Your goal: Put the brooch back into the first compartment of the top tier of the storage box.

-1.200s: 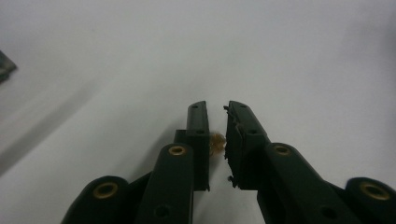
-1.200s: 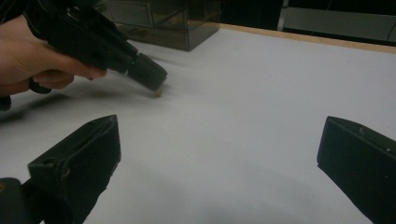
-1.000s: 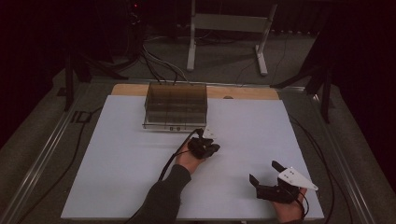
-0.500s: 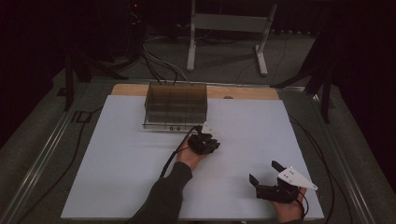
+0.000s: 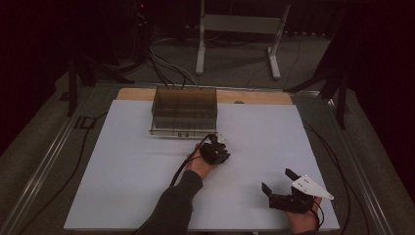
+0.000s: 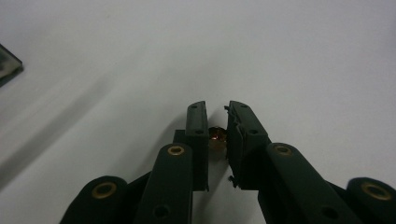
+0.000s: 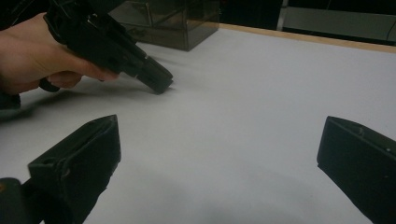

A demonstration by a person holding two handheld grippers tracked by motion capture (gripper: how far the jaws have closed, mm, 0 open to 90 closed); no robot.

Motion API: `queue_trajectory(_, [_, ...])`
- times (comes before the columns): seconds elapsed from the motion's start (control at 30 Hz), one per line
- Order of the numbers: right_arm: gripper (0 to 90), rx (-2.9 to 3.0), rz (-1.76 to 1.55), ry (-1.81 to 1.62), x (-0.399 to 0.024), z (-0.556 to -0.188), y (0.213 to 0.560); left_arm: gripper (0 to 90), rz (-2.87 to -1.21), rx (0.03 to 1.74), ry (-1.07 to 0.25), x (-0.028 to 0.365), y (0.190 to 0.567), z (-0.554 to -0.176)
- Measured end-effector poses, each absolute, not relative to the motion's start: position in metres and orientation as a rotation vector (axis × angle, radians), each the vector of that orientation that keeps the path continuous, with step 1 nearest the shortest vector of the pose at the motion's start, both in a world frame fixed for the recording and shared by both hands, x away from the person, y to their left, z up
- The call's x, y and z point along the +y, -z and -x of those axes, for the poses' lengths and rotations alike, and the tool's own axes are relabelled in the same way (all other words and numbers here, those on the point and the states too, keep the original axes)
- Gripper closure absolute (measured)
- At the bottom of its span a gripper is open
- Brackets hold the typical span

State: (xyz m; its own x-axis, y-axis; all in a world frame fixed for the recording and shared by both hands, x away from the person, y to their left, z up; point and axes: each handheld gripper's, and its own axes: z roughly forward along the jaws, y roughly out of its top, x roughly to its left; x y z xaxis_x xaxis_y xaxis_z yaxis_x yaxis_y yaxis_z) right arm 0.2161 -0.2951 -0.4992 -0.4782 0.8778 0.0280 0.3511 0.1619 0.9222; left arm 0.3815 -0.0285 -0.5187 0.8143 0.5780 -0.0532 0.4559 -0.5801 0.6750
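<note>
Copper-coloured nut (image 6: 216,138), or some small part like it, sits between the nearly closed jaws of the left hand-held gripper (image 6: 216,122); whether both pads press on it is hard to tell. Since the earlier frames the jaws have opened slightly, then eased closer. The hand tilts down at the white counter (image 5: 122,161), near the smoked plastic box (image 5: 184,111). The right hand-held gripper (image 5: 277,179) rests wide open, empty, near right.

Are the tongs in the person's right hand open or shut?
Open. The right tongs rest on the white table with their two black jaws spread far apart; the right gripper view shows bare table between them.
</note>
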Motion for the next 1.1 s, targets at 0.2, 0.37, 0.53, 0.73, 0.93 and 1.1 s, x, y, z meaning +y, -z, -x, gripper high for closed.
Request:
queue_trajectory(0.2, [0.1,1.915,-1.163,-1.298,-0.295,-0.216,0.499,80.1,-2.259,0.751,-0.210,-0.026,0.513,-0.380])
queue_trajectory(0.37, [0.1,1.917,-1.163,-1.297,-0.295,-0.216,0.499,80.1,-2.241,0.738,-0.203,-0.024,0.505,-0.377])
queue_trajectory(0.53, [0.1,1.917,-1.163,-1.297,-0.295,-0.216,0.499,80.1,-2.212,0.735,-0.209,-0.018,0.494,-0.375])
queue_trajectory(0.73, [0.1,1.921,-1.163,-1.294,-0.295,-0.217,0.500,80.1,-2.169,0.748,-0.221,-0.004,0.474,-0.373])
queue_trajectory(0.93, [0.1,1.921,-1.163,-1.293,-0.294,-0.217,0.500,80.1,-2.140,0.761,-0.232,0.009,0.459,-0.373])
queue_trajectory(1.1, [0.1,1.923,-1.163,-1.293,-0.294,-0.217,0.500,80.1,-2.119,0.772,-0.236,0.019,0.450,-0.374])
